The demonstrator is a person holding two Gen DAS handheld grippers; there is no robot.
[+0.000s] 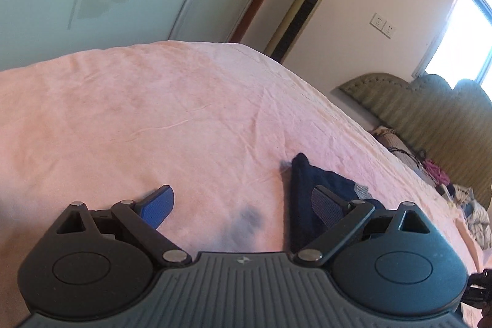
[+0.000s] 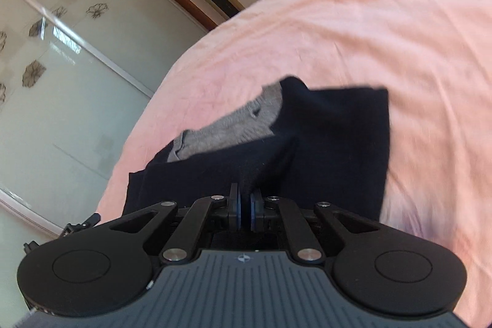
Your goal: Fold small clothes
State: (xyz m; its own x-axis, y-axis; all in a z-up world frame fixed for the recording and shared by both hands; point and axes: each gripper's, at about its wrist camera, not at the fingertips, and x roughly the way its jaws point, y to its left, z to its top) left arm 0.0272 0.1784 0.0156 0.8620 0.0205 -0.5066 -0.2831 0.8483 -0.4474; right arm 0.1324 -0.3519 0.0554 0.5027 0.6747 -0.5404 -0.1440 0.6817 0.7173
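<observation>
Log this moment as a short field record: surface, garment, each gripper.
surface: pink bedsheet, wrinkled
garment: navy garment with a grey panel, lying on the sheet
left gripper: jaws wide apart, holding nothing, garment beside its right finger
right gripper: jaws closed, pinching the garment's near edge
background: gold tower unit, green headboard

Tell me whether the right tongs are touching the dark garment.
Touching. The right wrist view shows the right tongs shut, with a bunched fold of the dark garment pinched between the blue pads.
</observation>
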